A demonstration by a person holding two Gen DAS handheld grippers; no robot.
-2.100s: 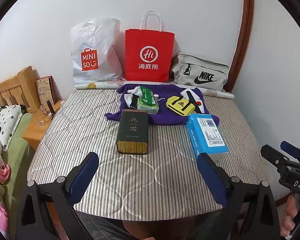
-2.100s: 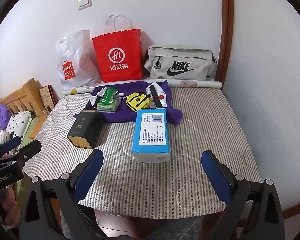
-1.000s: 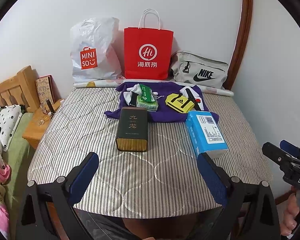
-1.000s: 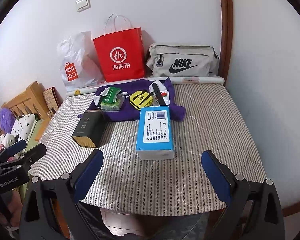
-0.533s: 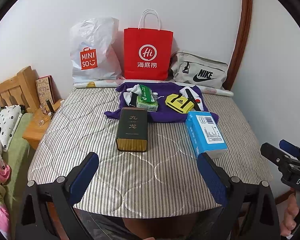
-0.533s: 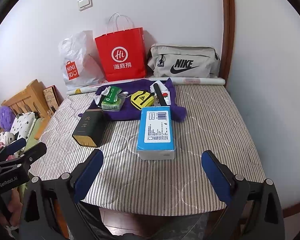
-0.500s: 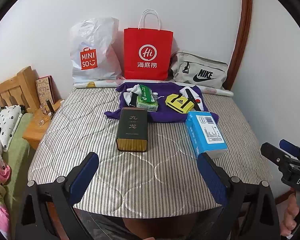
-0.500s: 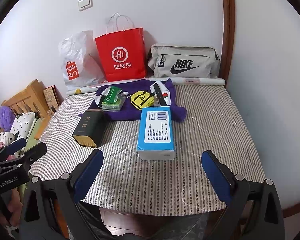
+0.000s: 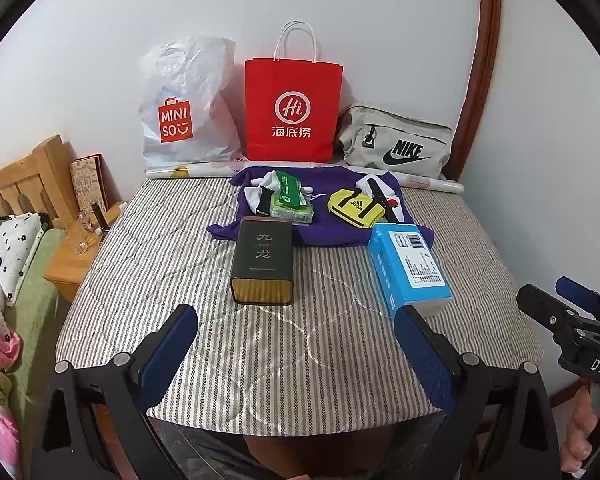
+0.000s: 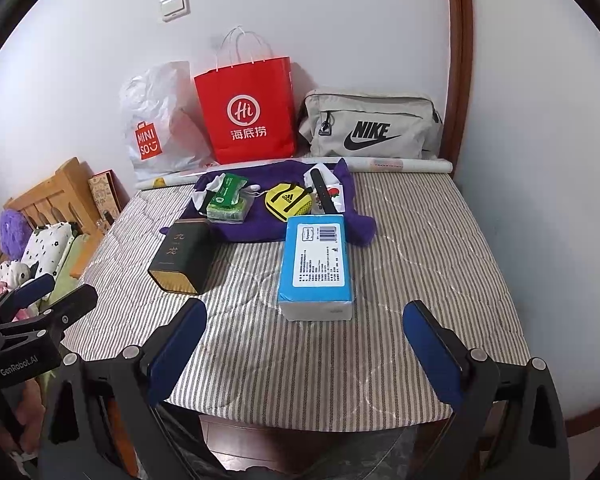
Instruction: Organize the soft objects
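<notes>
A purple cloth (image 9: 332, 232) (image 10: 260, 226) lies at the back of the striped table (image 9: 204, 288) (image 10: 420, 264). On it sit a green tissue pack (image 9: 290, 200) (image 10: 228, 200), a yellow Adidas pouch (image 9: 354, 208) (image 10: 289, 200), and white socks (image 9: 260, 190) (image 10: 328, 184). A dark tea tin (image 9: 262, 266) (image 10: 182, 256) and a blue box (image 9: 410, 268) (image 10: 318, 266) lie in front of the cloth. My left gripper (image 9: 296, 344) and right gripper (image 10: 304, 340) are both open and empty above the table's near edge.
A Miniso plastic bag (image 9: 186, 104), a red paper bag (image 9: 294, 110) and a grey Nike bag (image 9: 396, 146) stand against the back wall. A rolled paper (image 10: 400, 166) lies before them. A wooden nightstand (image 9: 80, 252) and bedding are at the left.
Both grippers drifted slightly back from the table over the last two seconds; in the last half second almost nothing moved. Objects have stayed in place.
</notes>
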